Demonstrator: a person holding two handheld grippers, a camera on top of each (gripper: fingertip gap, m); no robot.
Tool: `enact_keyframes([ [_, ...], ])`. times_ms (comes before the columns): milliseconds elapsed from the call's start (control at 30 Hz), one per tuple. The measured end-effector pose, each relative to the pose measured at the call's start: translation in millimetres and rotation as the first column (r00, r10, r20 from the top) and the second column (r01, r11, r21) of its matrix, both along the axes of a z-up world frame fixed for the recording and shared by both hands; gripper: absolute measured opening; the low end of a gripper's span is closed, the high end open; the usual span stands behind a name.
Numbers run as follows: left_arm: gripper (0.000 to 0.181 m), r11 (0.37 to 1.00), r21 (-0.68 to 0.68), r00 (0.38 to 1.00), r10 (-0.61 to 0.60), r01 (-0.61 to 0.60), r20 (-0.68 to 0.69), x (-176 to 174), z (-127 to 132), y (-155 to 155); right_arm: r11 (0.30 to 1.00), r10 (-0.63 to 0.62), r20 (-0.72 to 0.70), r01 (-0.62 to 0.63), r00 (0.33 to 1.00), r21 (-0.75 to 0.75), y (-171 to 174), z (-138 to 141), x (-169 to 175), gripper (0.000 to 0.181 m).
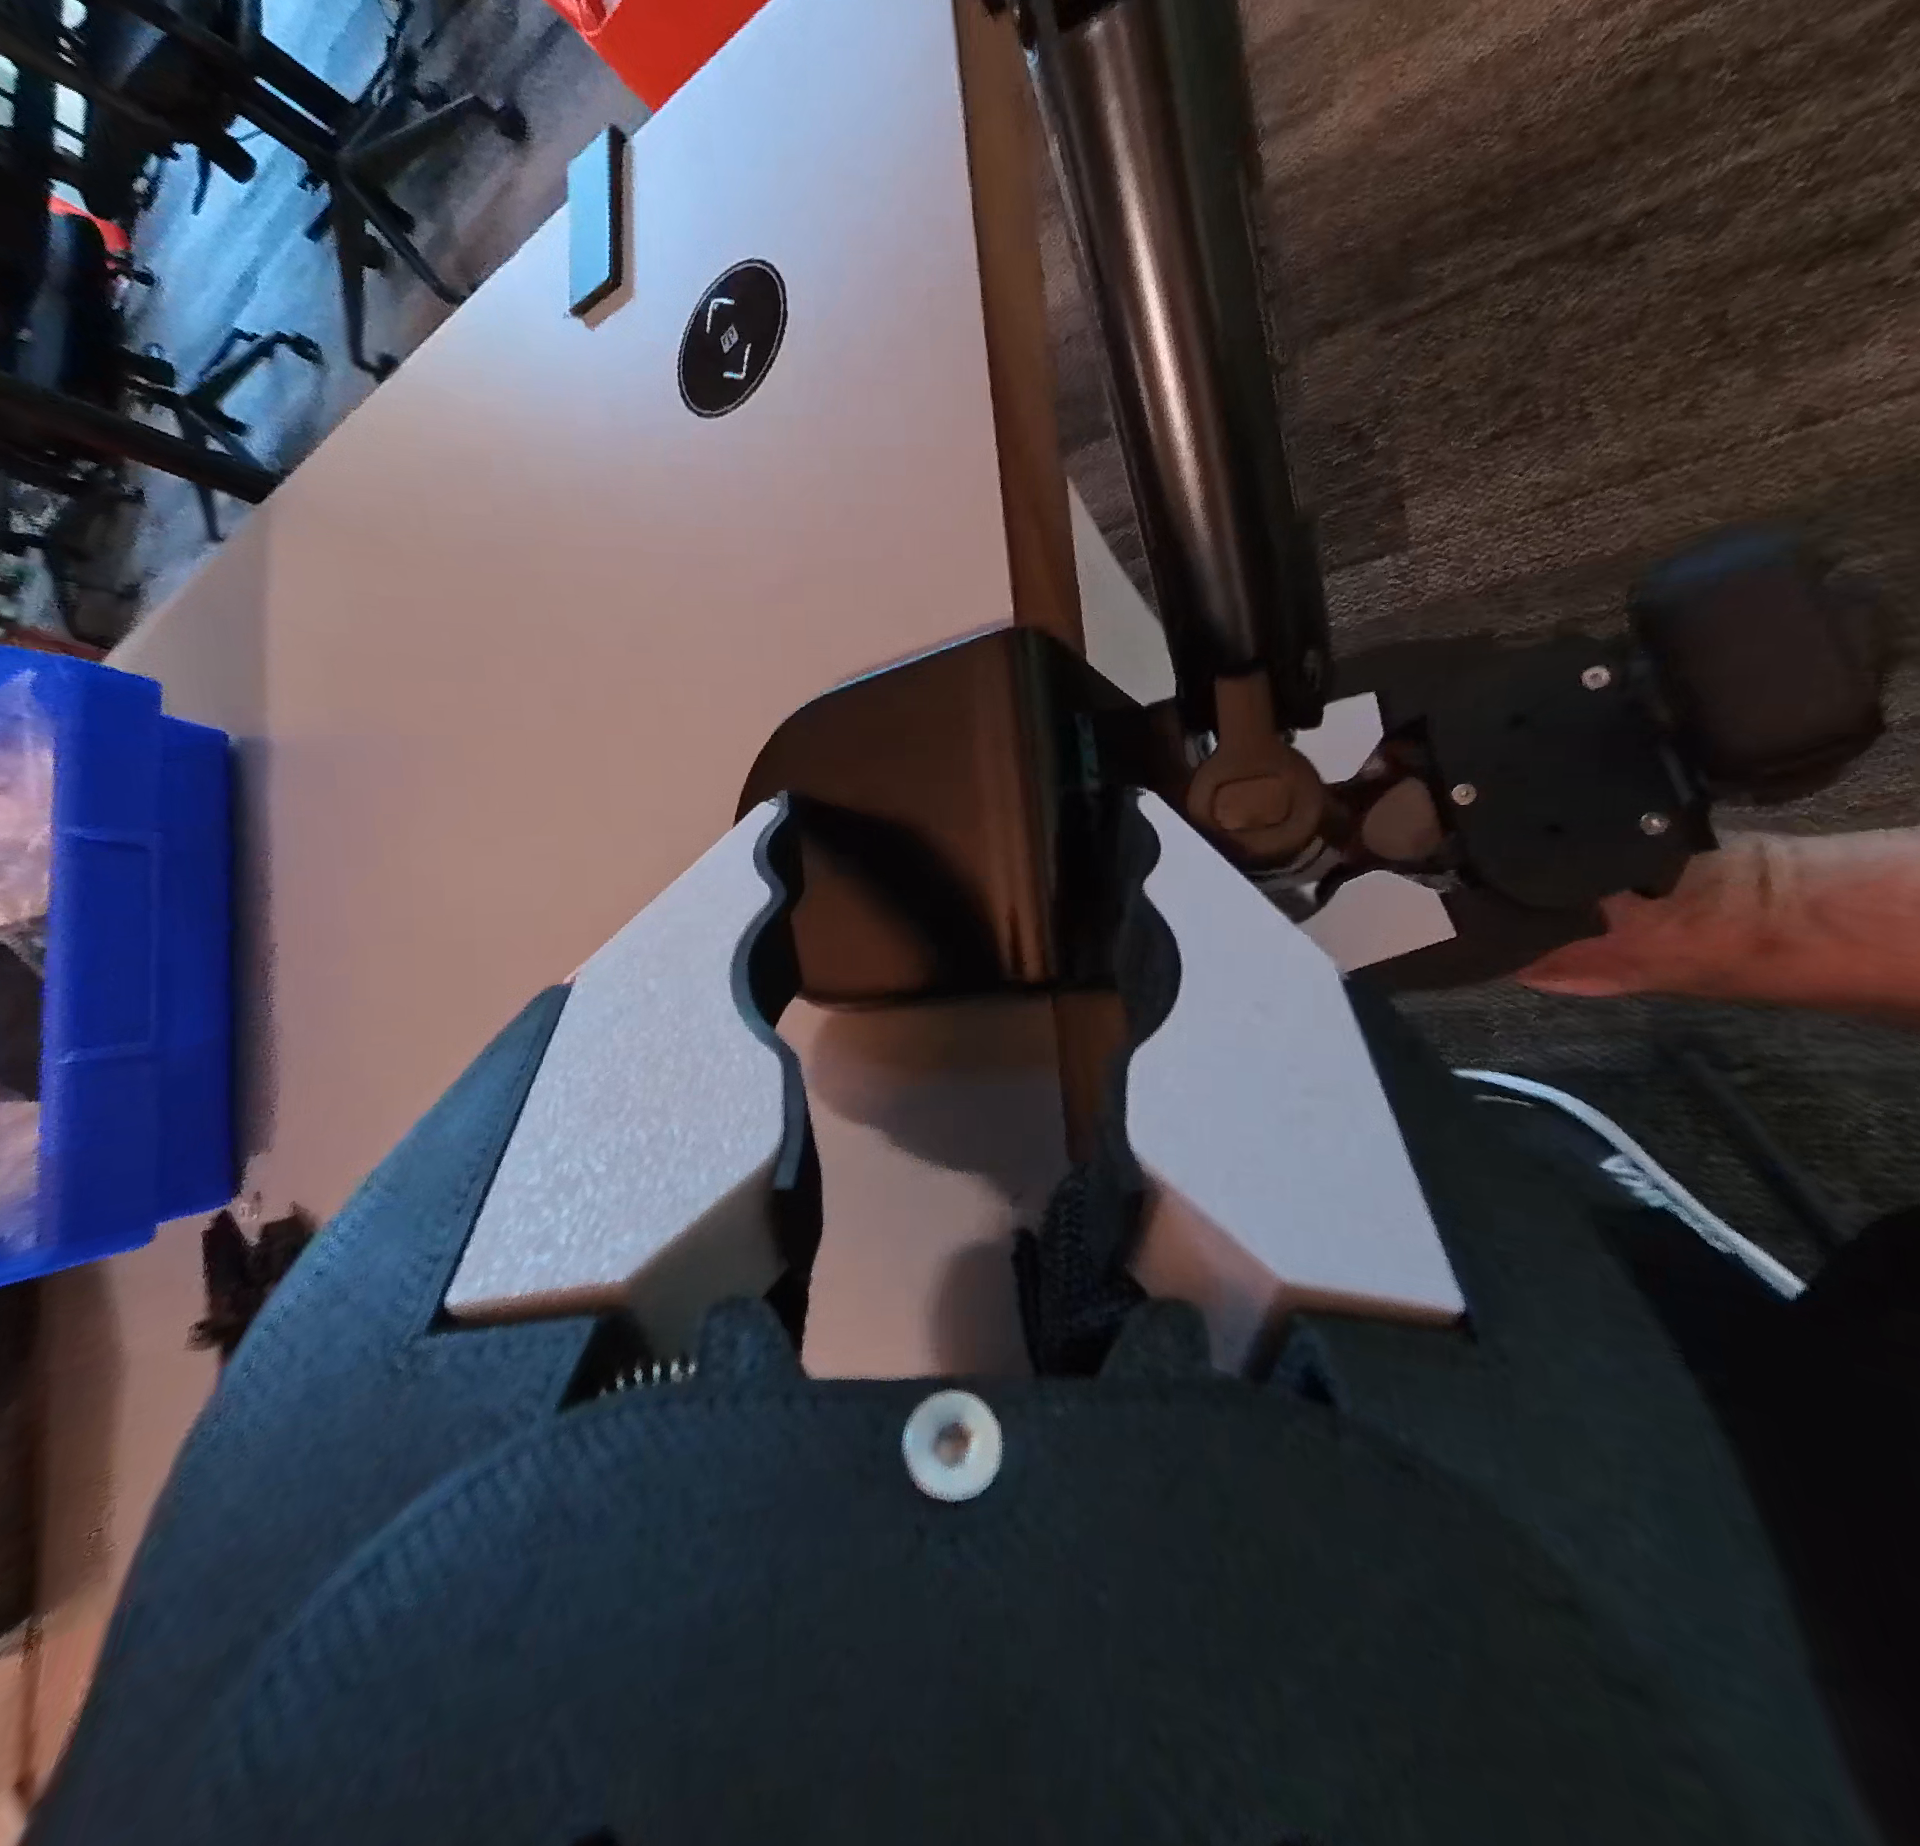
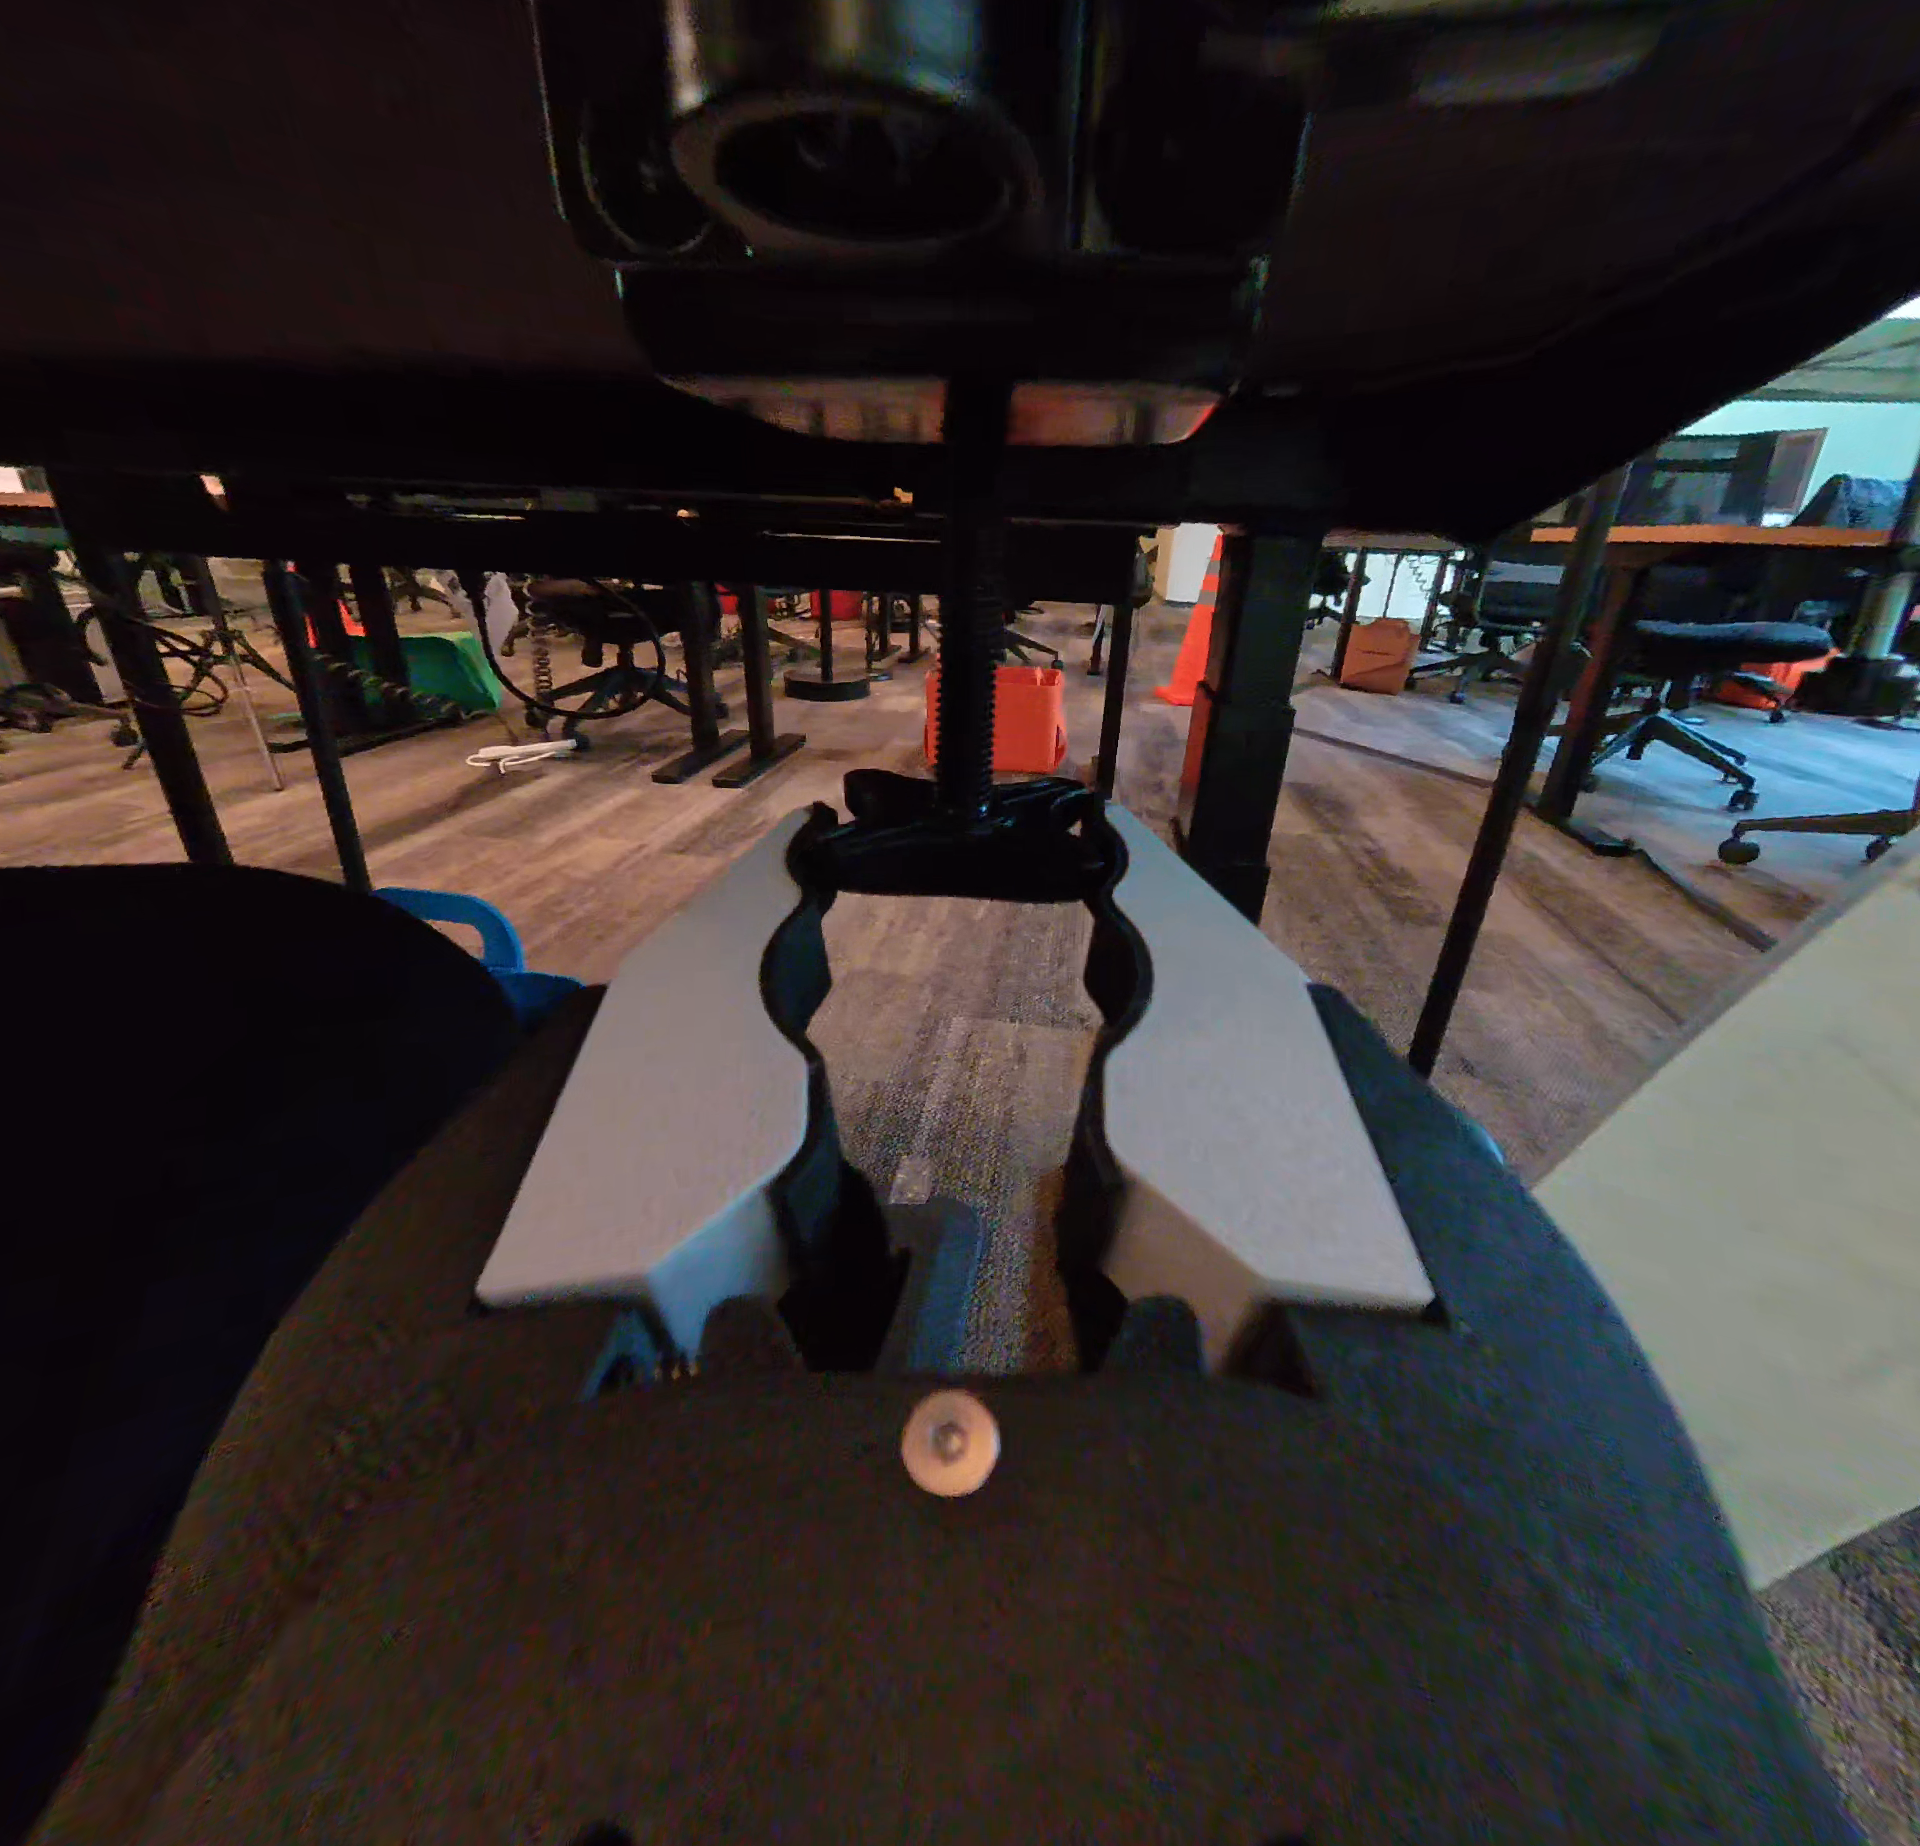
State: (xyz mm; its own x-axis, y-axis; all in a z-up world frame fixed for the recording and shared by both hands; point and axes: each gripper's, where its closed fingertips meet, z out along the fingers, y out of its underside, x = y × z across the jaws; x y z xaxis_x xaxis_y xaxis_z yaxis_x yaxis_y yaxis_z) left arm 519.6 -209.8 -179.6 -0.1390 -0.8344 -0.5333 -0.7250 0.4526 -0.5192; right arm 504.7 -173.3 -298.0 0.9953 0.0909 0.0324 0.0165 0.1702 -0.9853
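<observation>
A black clamp bracket (image 1: 914, 757) sits on the edge of a pale table (image 1: 499, 570), with a black pole (image 1: 1164, 290) rising from it. My left gripper (image 1: 951, 840) is shut on the bracket, one finger on each side. Under the table, a black threaded screw (image 2: 966, 674) hangs from the clamp's lower part (image 2: 935, 342). My right gripper (image 2: 956, 851) is shut on the screw's black handle (image 2: 956, 825) at its bottom end. The right gripper also shows in the left wrist view (image 1: 1538, 788), below the table edge, held by a hand (image 1: 1714, 913).
A blue bin (image 1: 114, 965), a round black disc (image 1: 732, 336) and a small grey block (image 1: 601, 227) lie on the table. Under it are table legs (image 2: 1242, 716), an orange bag (image 2: 997, 716), an orange cone (image 2: 1195, 622) and office chairs (image 2: 1704, 674) on carpet.
</observation>
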Motion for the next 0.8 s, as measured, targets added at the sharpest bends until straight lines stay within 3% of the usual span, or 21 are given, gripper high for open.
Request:
enact_keyframes([
  [267,0.065,1.0,0.021,1.0,0.011,-0.011,-0.009,1.1,-2.3,2.9,0.998,0.057,0.043,-0.057,0.997,-0.016,2.2,0.1,-1.5,0.048],
  [433,0.065,1.0,0.012,1.0,0.009,-0.009,-0.007,1.4,-2.3,2.9,0.983,0.186,-0.152,-0.185,0.971,0.021,1.2,0.4,-5.2,0.049],
  [500,0.066,1.0,0.012,1.0,0.01,-0.01,-0.007,1.4,-2.3,2.9,0.937,0.35,-0.302,-0.339,0.887,0.087,-0.7,2.3,-9.9,0.048],
  [533,0.065,1.0,0.012,1.0,0.01,-0.01,-0.006,1.3,-2.3,2.8,0.882,0.468,-0.391,-0.448,0.792,0.148,-2.8,4.7,-12.4,0.047],
  [567,0.065,1.0,0.011,1.0,0.01,-0.01,-0.006,1.3,-2.3,2.7,0.831,0.549,-0.425,-0.522,0.719,0.191,-4.2,5.2,-13.9,0.047],
  [633,0.065,1.0,0.013,1.0,0.01,-0.01,-0.006,1.3,-2.2,2.7,0.755,0.627,-0.455,-0.637,0.633,0.155,-6.7,2.0,-20.7,0.045],
  [733,0.065,1.0,0.01,1.0,0.01,-0.01,-0.004,1.2,-2.2,2.6,0.812,0.554,-0.406,-0.58,0.727,0.069,-6.8,-1.3,-16.7,0.044],
  [800,0.065,1.0,0.006,1.0,0.008,-0.008,-0.005,1.2,-2.1,2.4,0.895,0.428,-0.397,-0.443,0.812,0.059,-9.6,0.6,-1.5,0.053],
])
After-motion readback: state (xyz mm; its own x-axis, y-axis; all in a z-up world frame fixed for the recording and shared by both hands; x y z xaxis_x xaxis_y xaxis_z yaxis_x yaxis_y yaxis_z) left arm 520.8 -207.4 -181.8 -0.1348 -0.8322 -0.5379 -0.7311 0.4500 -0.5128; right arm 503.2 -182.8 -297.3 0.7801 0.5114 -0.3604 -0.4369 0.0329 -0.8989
